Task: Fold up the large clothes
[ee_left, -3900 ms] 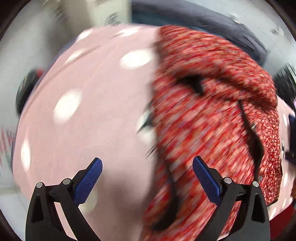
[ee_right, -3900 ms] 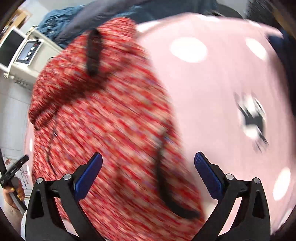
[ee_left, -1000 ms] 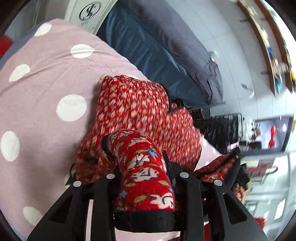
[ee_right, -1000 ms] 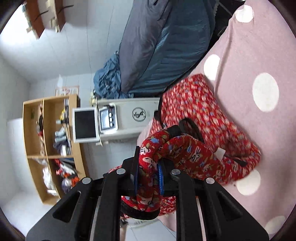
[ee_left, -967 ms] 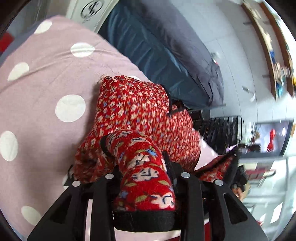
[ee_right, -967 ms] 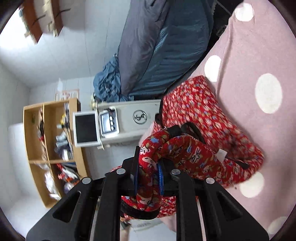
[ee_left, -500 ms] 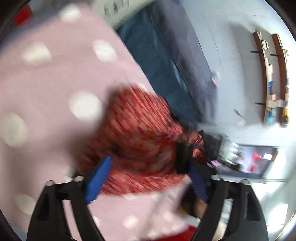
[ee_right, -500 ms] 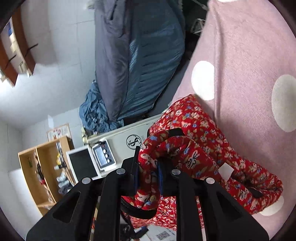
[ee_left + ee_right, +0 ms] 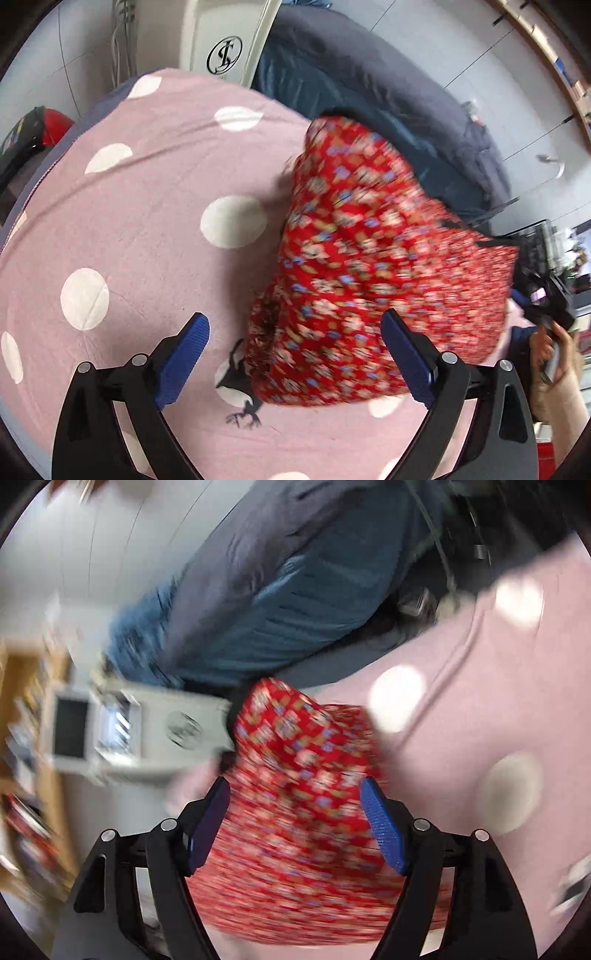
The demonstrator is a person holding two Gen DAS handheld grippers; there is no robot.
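- The pink blanket (image 9: 155, 206) with white dots covers most of the bed and looks flat.
- A dark blue quilt (image 9: 369, 103) lies bunched up behind the blanket, by the wall.
- The red dress (image 9: 369, 258) with small flowers lies on the pink blanket in a folded heap, near its far edge. It looks blurry in both views.
- A white machine (image 9: 147, 734) with a dark screen stands off to the side of the bed.
- The left gripper (image 9: 295, 354) has its blue fingers (image 9: 183, 360) wide apart and holds nothing.
- The right gripper (image 9: 295, 823) is spread open just over the dress and grips nothing.
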